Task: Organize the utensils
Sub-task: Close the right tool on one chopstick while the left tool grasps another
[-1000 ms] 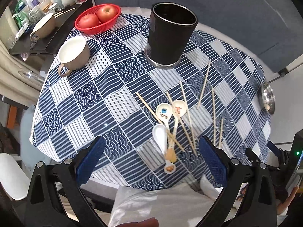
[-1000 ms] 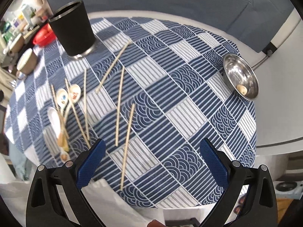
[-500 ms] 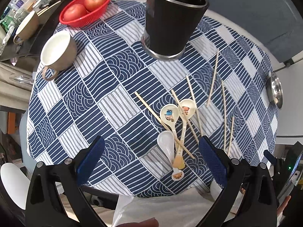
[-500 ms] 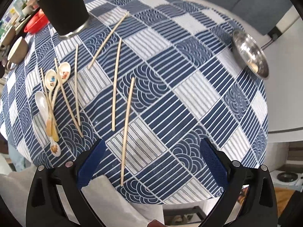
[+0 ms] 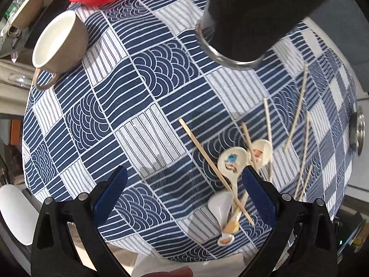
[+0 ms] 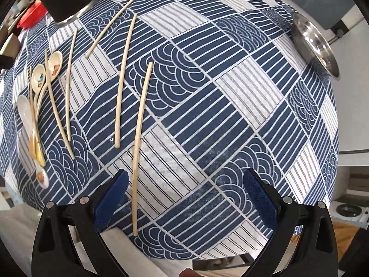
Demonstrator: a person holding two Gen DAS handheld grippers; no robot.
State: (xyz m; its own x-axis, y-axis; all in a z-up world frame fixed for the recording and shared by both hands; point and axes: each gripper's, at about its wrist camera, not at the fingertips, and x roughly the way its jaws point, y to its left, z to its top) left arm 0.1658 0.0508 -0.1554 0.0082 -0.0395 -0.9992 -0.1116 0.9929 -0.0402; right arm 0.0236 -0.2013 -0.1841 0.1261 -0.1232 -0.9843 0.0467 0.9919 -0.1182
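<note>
left wrist view: left gripper [image 5: 183, 190] spread wide, empty, above painted ceramic spoons [image 5: 233, 161] tangled with pale wooden chopsticks [image 5: 204, 153]; risk of dragging neighbours. tall black holder cup [image 5: 258, 11] beyond, on blue-and-white patterned tablecloth [image 5: 143, 97].

right wrist view: right gripper [image 6: 184, 194] spread, empty, over nearest chopstick [image 6: 140, 133] near table edge; risk of rolling off. steel bowl [image 6: 316, 43] far right.

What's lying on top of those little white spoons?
Chopsticks cross over the spoons, one running diagonally across the handles. The handle ends overlap in a pile, so what lies beneath there is covered.
</note>
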